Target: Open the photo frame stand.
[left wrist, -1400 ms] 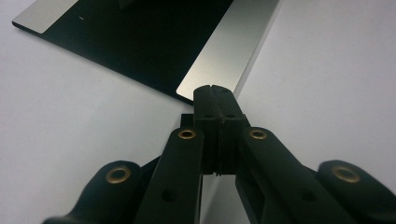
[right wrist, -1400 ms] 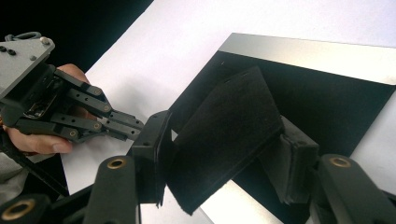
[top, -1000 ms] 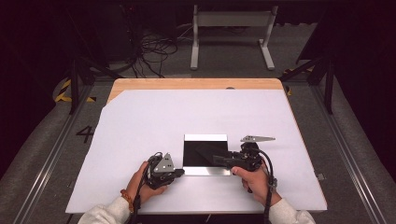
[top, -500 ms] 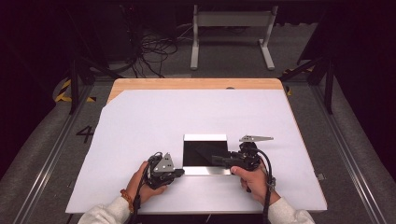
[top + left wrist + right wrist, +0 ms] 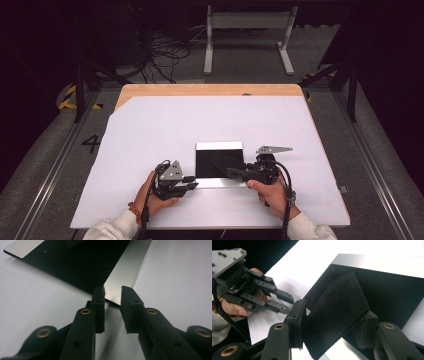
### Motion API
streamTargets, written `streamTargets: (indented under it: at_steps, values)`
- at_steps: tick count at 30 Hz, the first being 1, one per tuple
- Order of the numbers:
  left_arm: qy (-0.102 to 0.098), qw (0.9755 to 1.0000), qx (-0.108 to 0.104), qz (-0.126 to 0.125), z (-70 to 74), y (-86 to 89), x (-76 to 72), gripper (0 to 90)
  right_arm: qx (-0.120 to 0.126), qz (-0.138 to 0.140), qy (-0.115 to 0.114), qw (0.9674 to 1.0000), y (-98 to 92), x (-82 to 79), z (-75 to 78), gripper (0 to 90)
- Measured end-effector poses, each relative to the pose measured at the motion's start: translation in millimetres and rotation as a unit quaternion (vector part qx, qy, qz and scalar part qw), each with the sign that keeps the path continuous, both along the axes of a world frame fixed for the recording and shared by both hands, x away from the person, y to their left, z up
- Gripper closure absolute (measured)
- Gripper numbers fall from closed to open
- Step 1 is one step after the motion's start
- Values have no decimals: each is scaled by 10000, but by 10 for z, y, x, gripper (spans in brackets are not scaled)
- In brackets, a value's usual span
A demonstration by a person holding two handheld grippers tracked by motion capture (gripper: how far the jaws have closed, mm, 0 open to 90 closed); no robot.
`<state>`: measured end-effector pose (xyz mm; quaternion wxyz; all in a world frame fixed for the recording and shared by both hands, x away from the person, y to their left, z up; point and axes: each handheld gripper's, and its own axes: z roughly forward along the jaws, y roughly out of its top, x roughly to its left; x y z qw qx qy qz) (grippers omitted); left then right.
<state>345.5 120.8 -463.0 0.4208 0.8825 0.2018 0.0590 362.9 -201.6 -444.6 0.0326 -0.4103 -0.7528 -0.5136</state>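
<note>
Since earlier: left claw (image 5: 192, 182) jaws just opened, hands unmoved | high view: black panel (image 5: 219, 159) near counter (image 5: 150, 130) front edge, between claws | left gripper view: panel corner just ahead, jaws slightly apart, empty | right gripper view: right claw (image 5: 332, 322) clamps black pad (image 5: 337, 312) over panel.

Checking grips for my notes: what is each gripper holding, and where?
Right gripper clamps a black felt-like square pad across its near corner. Left gripper, jaws just opening, holds nothing.

Left gripper (image 5: 192, 182) fingers just parted, right gripper (image 5: 231, 172) fingers clamped, both low.
</note>
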Motion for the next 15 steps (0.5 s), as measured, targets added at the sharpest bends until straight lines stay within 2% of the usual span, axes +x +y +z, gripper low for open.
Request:
streamTargets:
  at_steps: [4, 5, 11, 15]
  values:
    - [35, 10000, -51, 74, 0, 7, 25, 652, -57, 25, -113, 9999, 8, -23, 18, 516]
    - [47, 9999, -50, 121, 0, 12, 32, 612, -67, 35, -144, 9999, 9, -28, 23, 517]
    - [162, 9990, -280, 304, 38, 0, 127, 537, -63, 67, -212, 9997, 6, -52, 28, 523]
    - [155, 9989, -248, 374, 40, -44, 180, 468, -122, 114, -316, 9994, 10, -69, 40, 526]
